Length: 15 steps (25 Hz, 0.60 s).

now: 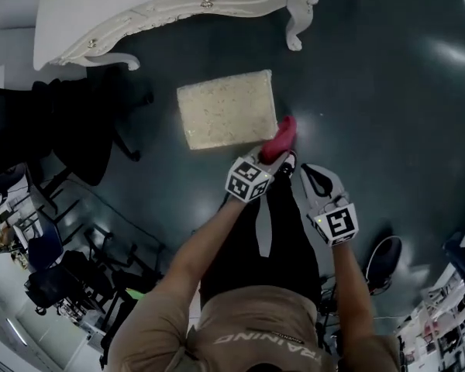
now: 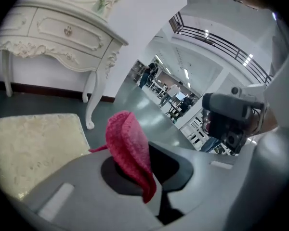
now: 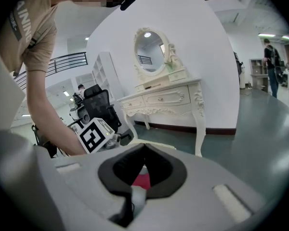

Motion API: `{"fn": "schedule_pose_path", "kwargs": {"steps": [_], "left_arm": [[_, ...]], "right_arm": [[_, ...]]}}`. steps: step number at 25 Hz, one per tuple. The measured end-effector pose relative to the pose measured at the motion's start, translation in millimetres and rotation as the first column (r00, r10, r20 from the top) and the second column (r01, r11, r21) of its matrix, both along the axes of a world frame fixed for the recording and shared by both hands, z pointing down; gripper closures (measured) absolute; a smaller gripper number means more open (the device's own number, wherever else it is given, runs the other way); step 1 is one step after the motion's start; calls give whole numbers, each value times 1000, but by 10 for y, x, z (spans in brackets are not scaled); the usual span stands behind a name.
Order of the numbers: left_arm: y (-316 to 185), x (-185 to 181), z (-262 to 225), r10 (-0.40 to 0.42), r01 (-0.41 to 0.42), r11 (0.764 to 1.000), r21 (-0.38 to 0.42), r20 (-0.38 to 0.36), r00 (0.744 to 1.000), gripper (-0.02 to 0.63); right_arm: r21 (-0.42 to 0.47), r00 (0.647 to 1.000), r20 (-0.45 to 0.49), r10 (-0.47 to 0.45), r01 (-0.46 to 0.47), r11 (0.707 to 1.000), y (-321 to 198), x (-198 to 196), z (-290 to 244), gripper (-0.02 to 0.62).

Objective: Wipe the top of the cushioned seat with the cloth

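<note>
The cushioned seat is a cream rectangular pad that shows against the dark floor, in front of a white dressing table. My left gripper is shut on a red cloth, which hangs just off the seat's near right corner. In the left gripper view the red cloth stands folded up out of the jaws, with the seat to the left. My right gripper hovers beside the left one, apart from the seat. Its jaws meet at the tips with nothing held; a bit of red shows through the gap behind them.
The white carved dressing table stands beyond the seat, its leg near the seat's far right corner. A black office chair is to the left. More chairs and clutter line the near left. Dark floor lies to the right.
</note>
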<state>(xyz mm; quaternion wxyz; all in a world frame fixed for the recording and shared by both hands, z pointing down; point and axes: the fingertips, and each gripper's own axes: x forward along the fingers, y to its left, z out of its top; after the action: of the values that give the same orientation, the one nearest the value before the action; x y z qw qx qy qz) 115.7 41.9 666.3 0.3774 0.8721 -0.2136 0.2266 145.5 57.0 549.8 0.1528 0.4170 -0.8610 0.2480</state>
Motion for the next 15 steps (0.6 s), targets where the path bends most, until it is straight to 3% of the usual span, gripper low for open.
{"fn": "schedule_pose_path", "kwargs": {"steps": [7, 15], "left_arm": [[-94, -755, -1321, -101, 101, 987, 126, -8, 995, 569], [-157, -1552, -2679, -258, 245, 931, 272, 11, 966, 569]], "right_arm": [[41, 998, 10, -56, 55, 998, 1, -440, -916, 594], [123, 993, 6, -120, 118, 985, -124, -1028, -2079, 594]]}}
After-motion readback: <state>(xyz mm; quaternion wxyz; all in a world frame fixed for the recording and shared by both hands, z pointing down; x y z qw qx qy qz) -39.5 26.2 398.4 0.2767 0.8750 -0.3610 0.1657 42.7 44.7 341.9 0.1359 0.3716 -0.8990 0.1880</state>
